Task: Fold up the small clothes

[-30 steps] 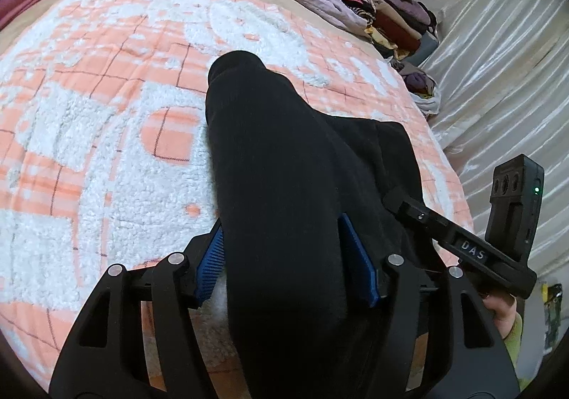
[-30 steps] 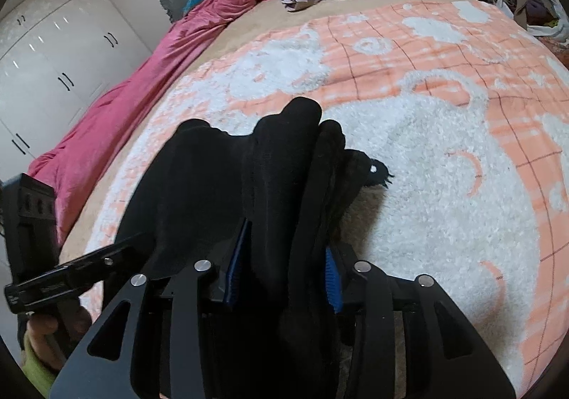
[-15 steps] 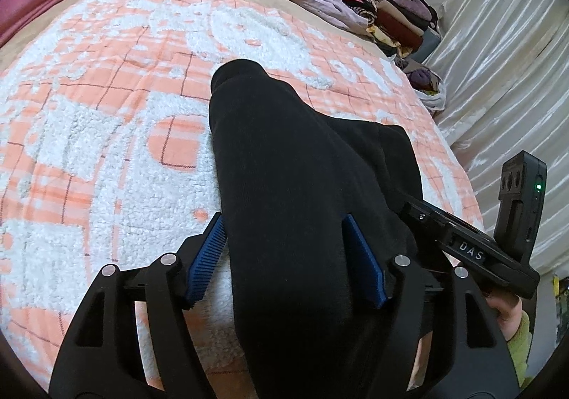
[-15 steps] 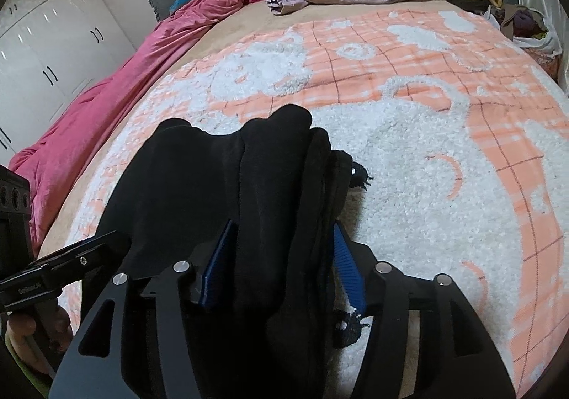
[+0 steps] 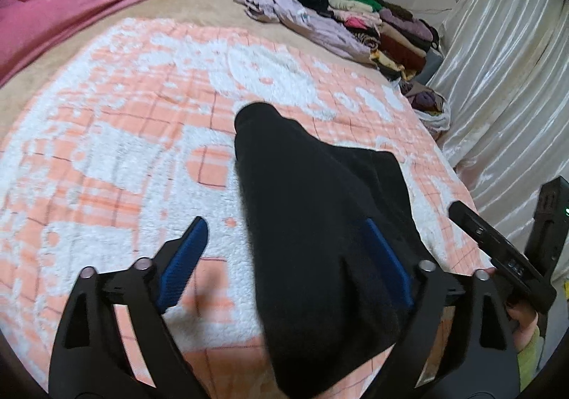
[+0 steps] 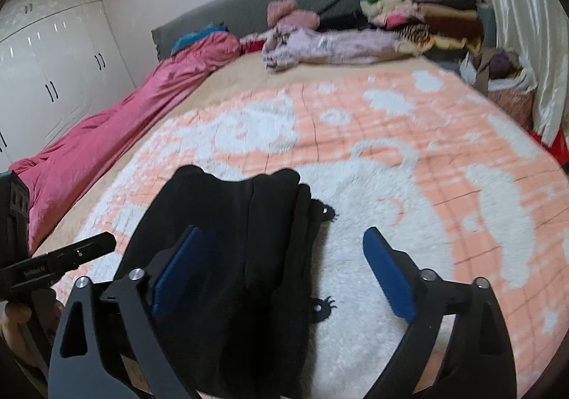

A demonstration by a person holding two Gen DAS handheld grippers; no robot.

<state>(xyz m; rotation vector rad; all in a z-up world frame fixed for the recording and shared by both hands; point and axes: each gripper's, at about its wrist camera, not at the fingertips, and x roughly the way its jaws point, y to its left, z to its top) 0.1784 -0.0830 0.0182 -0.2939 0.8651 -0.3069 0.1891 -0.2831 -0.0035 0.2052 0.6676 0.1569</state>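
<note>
Garment (image 5: pixel 313 221), black and folded into a long bundle, lies on the bed's blanket (image 5: pixel 106 157) with its long axis running away from both cameras. Left gripper (image 5: pixel 284 256) and right gripper (image 6: pixel 281 260) both stand with jaws spread wide and grasping nothing, the bundle lying between each pair, nearer the left gripper's right finger and the right gripper's left finger. No container is in view; the nearest store is the folded stack (image 6: pixel 426 11) at the far headboard, well apart.
</note>
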